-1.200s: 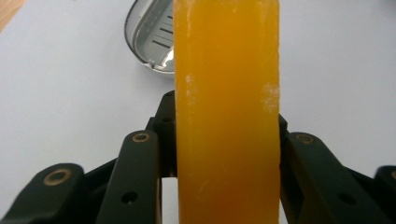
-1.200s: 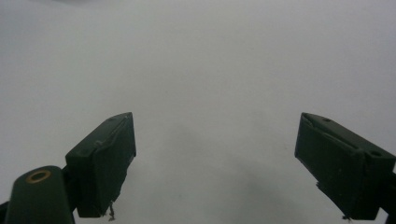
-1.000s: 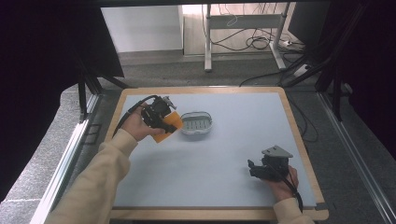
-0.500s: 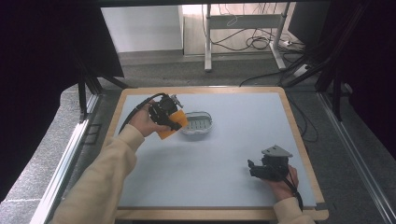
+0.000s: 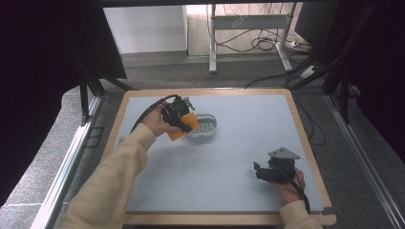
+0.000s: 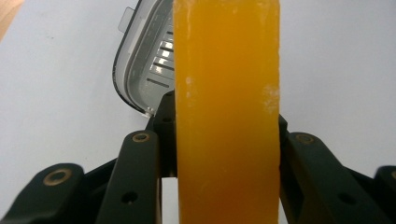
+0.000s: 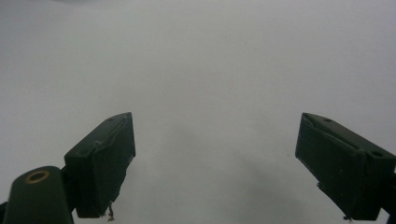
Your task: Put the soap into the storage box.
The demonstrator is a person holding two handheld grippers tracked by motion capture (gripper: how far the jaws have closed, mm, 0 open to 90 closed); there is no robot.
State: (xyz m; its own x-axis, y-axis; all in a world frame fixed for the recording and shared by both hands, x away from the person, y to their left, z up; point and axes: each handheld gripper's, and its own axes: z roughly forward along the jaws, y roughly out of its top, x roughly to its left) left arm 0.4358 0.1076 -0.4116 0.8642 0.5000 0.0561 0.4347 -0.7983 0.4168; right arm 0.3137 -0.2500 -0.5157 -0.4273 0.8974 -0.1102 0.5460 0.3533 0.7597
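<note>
Pale grey table top (image 5: 229,157) with a wooden rim. Left gripper (image 5: 184,121) at about 10 o'clock from table centre, jaws clamped on an orange block (image 6: 227,112), held just over the near-left rim of a white slotted dish (image 5: 206,127). Right gripper (image 5: 260,170) at about 4 o'clock, jaws spread wide with only bare table between them.

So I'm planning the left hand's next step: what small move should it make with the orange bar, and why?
Probably carry it a little farther over the tray, then lower. The left gripper is shut on the orange bar, held above the near rim of the grey slotted tray, not yet inside. The right gripper rests open, apart.
</note>
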